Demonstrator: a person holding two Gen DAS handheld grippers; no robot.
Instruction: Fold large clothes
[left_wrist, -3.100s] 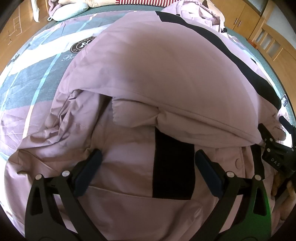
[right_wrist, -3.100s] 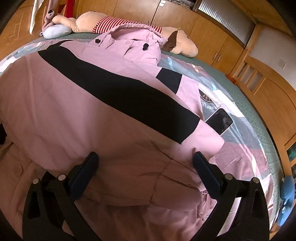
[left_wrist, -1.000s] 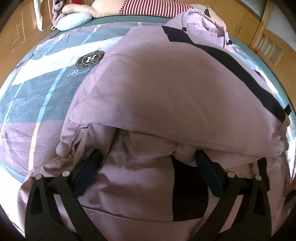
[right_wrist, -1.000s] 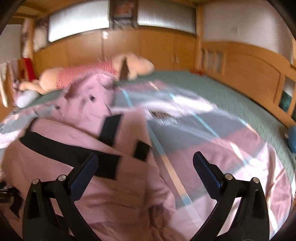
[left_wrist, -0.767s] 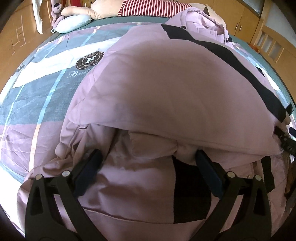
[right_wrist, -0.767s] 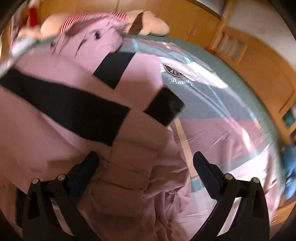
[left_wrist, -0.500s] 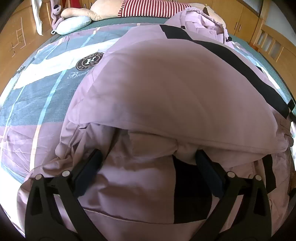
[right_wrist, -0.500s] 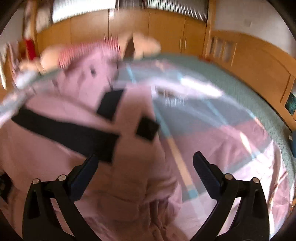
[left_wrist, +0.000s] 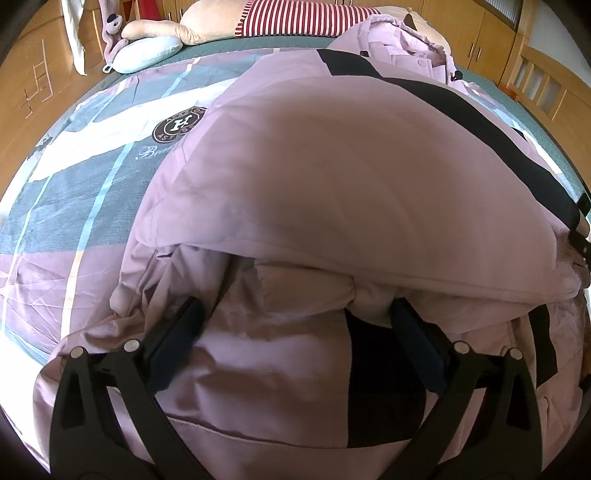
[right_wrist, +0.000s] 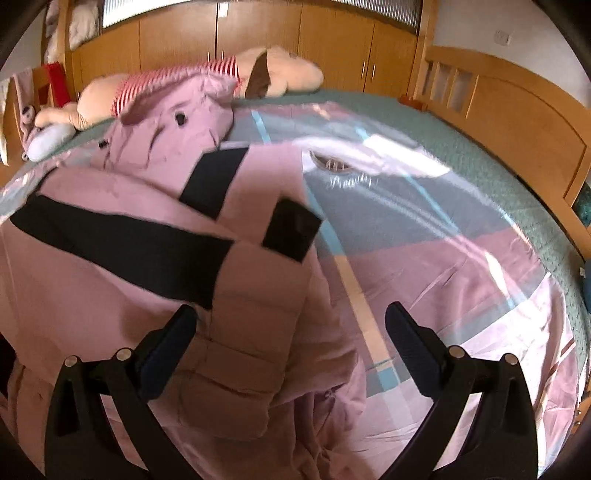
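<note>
Where wooden wardrobes (right_wrist: 258, 40) stand, the patterned bedspread (right_wrist: 424, 236) bears a jacket (left_wrist: 332, 192).

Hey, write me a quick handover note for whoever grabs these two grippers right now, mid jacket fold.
Left gripper: open, low over the pink jacket, holding nothing.
Right gripper: open, above the jacket's sleeve, holding nothing.
Jacket lies on the bed cover, hood toward the plush toy.
Done: one big fold is over the body.
Left: tuck the sleeve, finish folding.
</note>
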